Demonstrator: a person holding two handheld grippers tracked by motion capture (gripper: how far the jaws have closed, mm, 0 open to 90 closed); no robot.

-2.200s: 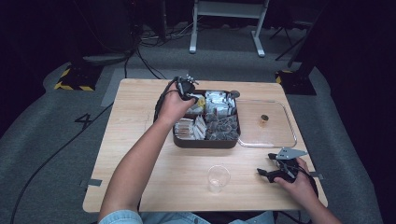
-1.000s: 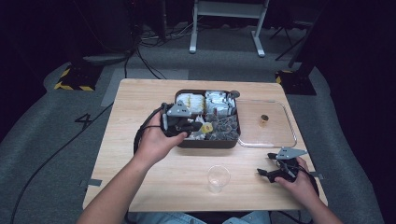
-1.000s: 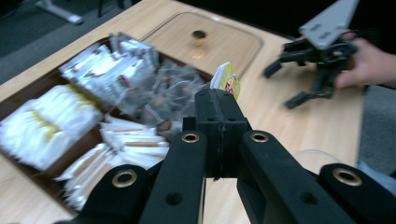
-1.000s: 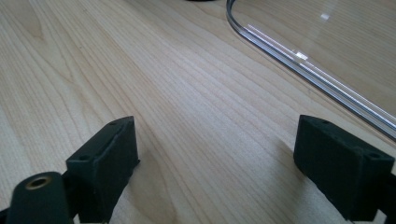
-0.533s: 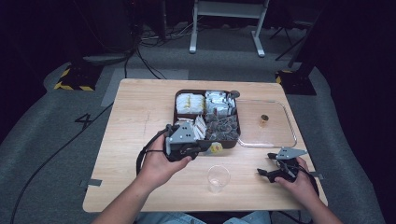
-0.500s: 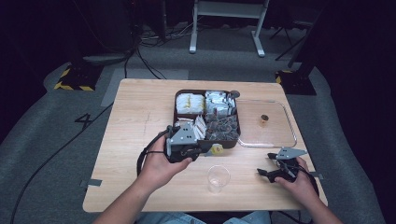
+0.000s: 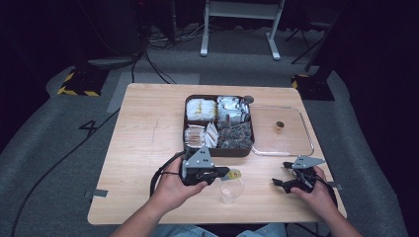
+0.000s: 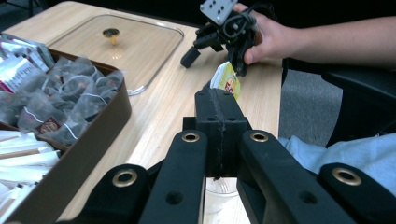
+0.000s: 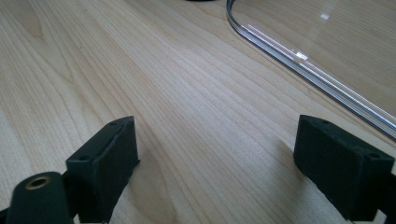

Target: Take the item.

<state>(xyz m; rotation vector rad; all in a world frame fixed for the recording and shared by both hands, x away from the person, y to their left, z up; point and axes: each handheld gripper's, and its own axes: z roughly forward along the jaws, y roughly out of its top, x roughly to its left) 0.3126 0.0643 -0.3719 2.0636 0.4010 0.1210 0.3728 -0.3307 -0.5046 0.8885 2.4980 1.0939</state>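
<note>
Yellow paper sachet pinched in left gripper above clear plastic cup; right gripper fingers wide.

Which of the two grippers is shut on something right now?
The left gripper: its jaws are closed on a yellow tea bag packet, held above the clear cup. The right gripper rests open on the table, with nothing between its jaws.
</note>
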